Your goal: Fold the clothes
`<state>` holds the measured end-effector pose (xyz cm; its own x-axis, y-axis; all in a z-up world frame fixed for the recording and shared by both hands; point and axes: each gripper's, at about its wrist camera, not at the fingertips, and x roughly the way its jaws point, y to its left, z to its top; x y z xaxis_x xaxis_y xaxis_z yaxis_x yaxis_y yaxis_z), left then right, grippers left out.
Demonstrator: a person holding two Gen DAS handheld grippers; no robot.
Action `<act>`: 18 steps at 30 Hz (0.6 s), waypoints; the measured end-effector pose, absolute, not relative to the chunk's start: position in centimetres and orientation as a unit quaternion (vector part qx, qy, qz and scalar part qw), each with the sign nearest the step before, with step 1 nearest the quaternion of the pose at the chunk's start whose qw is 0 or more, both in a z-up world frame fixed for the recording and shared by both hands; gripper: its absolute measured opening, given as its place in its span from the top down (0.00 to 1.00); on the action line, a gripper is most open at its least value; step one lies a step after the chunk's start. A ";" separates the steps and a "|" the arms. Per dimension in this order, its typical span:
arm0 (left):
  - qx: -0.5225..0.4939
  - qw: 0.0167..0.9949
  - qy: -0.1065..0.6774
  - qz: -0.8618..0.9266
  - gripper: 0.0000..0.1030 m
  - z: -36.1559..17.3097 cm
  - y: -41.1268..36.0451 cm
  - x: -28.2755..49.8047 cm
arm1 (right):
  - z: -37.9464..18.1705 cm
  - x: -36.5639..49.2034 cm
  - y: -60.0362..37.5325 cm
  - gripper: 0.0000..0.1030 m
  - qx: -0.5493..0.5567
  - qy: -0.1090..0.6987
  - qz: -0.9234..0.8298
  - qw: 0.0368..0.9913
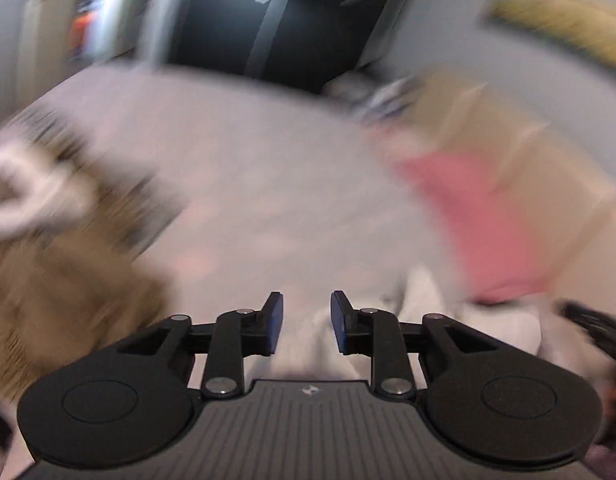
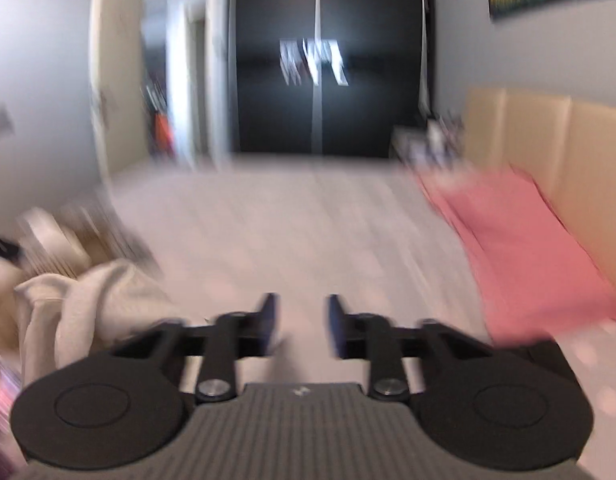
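Centre: pale bed sheet (image 2: 292, 220) lies bare, open passage.
Left: crumpled cream garment (image 2: 104, 300) blocks.
Right: flat pink cloth (image 2: 524, 248), beige padded headboard (image 2: 568, 148) behind.

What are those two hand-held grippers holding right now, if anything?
Nothing. The left hand-held gripper and the right hand-held gripper both have their jaws apart with only the bed showing through the gap. The cream garment lies loose beside them.

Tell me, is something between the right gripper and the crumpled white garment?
Nothing visible blocks it. The right gripper is open and empty; the crumpled white garment lies to its left on the pale bed cover, though the picture is blurred.
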<state>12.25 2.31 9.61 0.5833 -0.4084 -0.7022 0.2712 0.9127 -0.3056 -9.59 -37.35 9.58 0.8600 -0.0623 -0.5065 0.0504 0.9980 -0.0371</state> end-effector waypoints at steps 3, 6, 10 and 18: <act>-0.109 0.861 0.456 -0.197 0.78 5.1 1.6 13.6 | 4.2 -8.0 -38.2 0.59 0.011 0.340 -0.018 0.940; -0.118 0.850 0.464 -0.219 0.75 2.7 0.4 14.1 | 1.4 -6.7 -37.5 0.59 0.026 0.372 0.007 0.928; -0.103 0.842 0.470 -0.243 0.44 0.9 -2.8 15.1 | -0.1 -3.9 -34.7 0.51 0.021 0.374 0.056 0.926; -0.057 0.813 0.522 -0.250 0.44 -5.4 -6.5 14.7 | -3.6 -0.6 -26.0 0.41 -0.049 0.389 0.121 0.912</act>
<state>14.71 -6.51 -5.41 0.3296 -0.4665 -0.8208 0.3465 0.8685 -0.3545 -0.61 -25.97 -3.61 0.6679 0.1825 -0.7215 -0.2590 0.9659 0.0045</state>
